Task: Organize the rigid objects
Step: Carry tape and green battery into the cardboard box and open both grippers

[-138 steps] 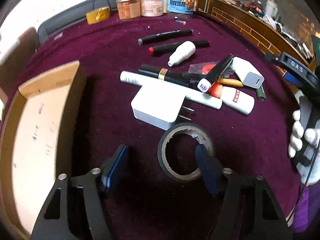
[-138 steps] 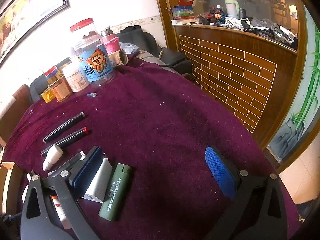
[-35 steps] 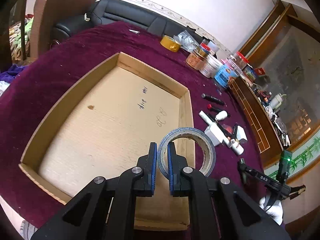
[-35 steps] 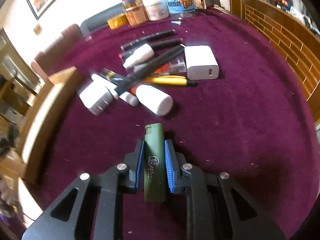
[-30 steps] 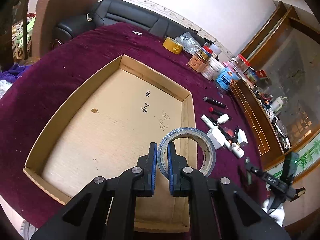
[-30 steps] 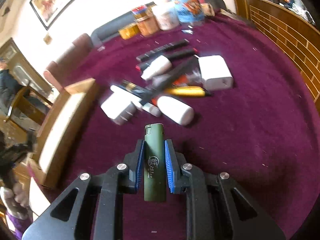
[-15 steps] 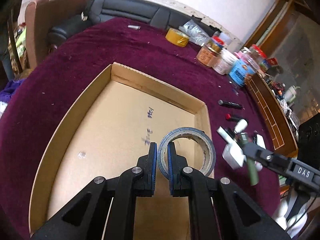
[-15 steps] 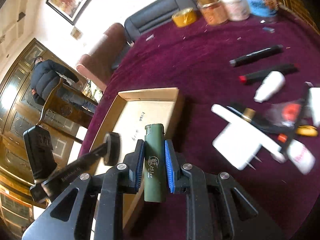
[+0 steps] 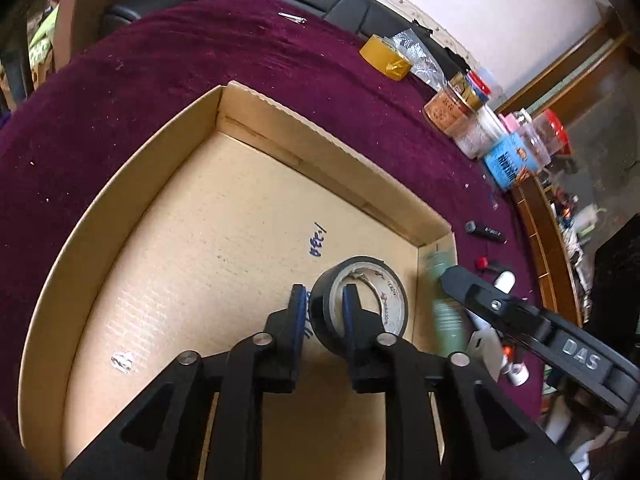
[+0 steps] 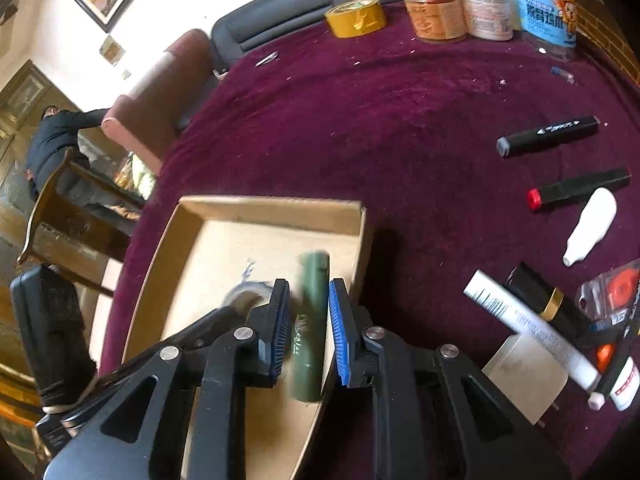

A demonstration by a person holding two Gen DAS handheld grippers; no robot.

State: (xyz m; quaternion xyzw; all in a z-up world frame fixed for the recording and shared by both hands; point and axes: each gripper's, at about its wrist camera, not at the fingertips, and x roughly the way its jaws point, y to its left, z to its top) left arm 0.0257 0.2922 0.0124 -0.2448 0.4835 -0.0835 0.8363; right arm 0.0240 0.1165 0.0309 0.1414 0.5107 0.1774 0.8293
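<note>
A shallow cardboard box [image 9: 132, 216] lies on the purple tablecloth. My left gripper [image 9: 324, 312] has its jaws parted around the wall of a black tape roll [image 9: 360, 308], which lies on the box floor near the right wall. My right gripper [image 10: 308, 320] is open over the box's right wall [image 10: 356, 248]; the green lighter [image 10: 310, 328] is blurred between its pads, loose, at the wall. The lighter [image 9: 444, 304] and the right gripper [image 9: 452, 280] also show in the left wrist view.
Black markers [image 10: 548, 136], a white bottle [image 10: 592, 224], a white tube [image 10: 528, 328], a white charger [image 10: 524, 372] and other small items lie right of the box. Jars [image 10: 436, 12] and a yellow tape roll [image 10: 356, 16] stand at the table's far edge. A person [image 10: 56, 136] is beyond the table.
My left jaws have parted and the tape roll has dropped onto the box floor. My right jaws have opened and the lighter has slipped loose, blurred, over the box wall.
</note>
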